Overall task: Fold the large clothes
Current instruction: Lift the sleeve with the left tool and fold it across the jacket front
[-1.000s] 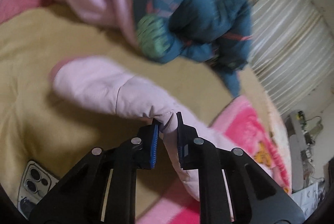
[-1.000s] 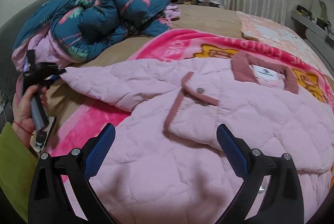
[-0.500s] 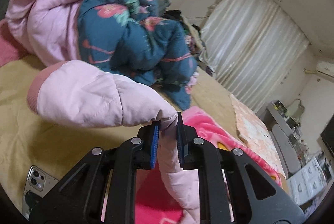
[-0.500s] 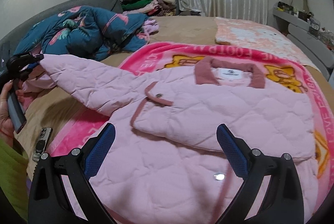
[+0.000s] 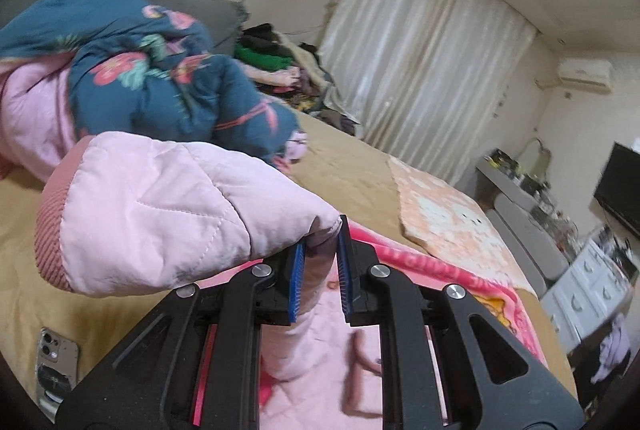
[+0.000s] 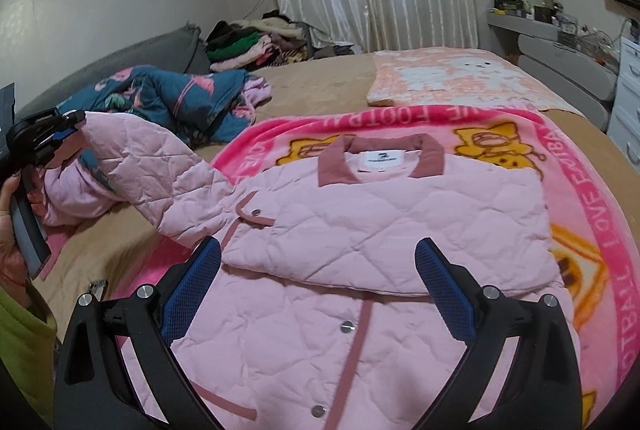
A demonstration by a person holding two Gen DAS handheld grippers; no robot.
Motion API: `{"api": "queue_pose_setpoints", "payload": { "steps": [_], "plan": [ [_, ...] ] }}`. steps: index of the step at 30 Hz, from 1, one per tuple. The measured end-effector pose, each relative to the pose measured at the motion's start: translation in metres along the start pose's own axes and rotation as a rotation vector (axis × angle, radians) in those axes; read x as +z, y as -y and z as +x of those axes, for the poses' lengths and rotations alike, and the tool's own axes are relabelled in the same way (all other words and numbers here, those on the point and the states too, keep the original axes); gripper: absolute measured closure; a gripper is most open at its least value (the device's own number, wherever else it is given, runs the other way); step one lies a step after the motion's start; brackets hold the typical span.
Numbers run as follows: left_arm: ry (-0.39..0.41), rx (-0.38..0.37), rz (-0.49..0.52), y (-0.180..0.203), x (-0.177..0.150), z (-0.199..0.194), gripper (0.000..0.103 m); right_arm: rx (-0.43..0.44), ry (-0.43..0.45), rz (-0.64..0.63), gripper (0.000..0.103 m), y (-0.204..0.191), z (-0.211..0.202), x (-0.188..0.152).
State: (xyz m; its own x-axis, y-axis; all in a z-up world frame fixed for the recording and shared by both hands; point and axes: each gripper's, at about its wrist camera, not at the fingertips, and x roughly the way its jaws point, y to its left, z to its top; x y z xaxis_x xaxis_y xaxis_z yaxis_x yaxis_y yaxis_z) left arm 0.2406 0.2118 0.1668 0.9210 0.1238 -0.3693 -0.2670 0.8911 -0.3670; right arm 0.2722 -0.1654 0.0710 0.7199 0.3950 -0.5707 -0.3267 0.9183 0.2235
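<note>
Left gripper [image 5: 322, 252]: blue pads clamped tight on a pinch of the pink quilted sleeve [image 5: 160, 213], near its ribbed cuff end. Sleeve lifted off the bed, cuff flopping toward left of the left wrist frame. In the right wrist frame the same gripper sits at the left edge, held by a hand [image 6: 8, 222] with a green sleeve below it.

Right gripper [image 6: 316, 294]: jaws wide apart, nothing between them, hovering over the lower front of the jacket [image 6: 360, 230].

Jacket lies front-up at frame centre on a pink cartoon blanket [image 6: 592, 197], collar toward the curtains, right half already folded in. The raised sleeve stretches from its shoulder up to the frame's left.

Further out: blue floral quilt [image 6: 168, 97] bunched upper left, clothes pile [image 6: 256, 41] behind it, phone [image 5: 56, 366] on the tan bedsheet [image 5: 352, 169] at lower left of the left wrist frame.
</note>
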Motion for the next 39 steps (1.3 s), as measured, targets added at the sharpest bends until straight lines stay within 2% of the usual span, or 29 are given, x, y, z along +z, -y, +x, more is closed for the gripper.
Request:
{"api": "queue_pose_setpoints", "payload": {
  "steps": [7, 13, 17, 22, 29, 36, 39],
  "plan": [
    [-0.044, -0.095, 0.072, 0.058, -0.013, 0.0, 0.095, -0.009, 0.036, 0.058, 0.006, 0.033, -0.029, -0.005],
    [-0.151, -0.209, 0.213, 0.121, -0.045, 0.014, 0.095, -0.032, 0.063, 0.121, 0.006, 0.067, -0.048, -0.012],
    [-0.239, -0.282, 0.373, 0.173, -0.09, 0.029, 0.095, -0.061, 0.074, 0.189, 0.006, 0.096, -0.06, -0.019],
    [-0.377, -0.352, 0.522, 0.212, -0.156, 0.049, 0.095, -0.103, 0.08, 0.261, 0.006, 0.129, -0.071, -0.03],
    [-0.522, -0.351, 0.646, 0.228, -0.237, 0.073, 0.095, -0.156, 0.09, 0.339, 0.006, 0.164, -0.08, -0.042],
    [-0.592, -0.334, 0.697, 0.232, -0.27, 0.085, 0.093, -0.195, 0.086, 0.391, 0.006, 0.185, -0.081, -0.049],
    [-0.606, -0.333, 0.697, 0.23, -0.276, 0.088, 0.084, -0.202, 0.084, 0.395, 0.006, 0.188, -0.081, -0.05]
  ]
}}
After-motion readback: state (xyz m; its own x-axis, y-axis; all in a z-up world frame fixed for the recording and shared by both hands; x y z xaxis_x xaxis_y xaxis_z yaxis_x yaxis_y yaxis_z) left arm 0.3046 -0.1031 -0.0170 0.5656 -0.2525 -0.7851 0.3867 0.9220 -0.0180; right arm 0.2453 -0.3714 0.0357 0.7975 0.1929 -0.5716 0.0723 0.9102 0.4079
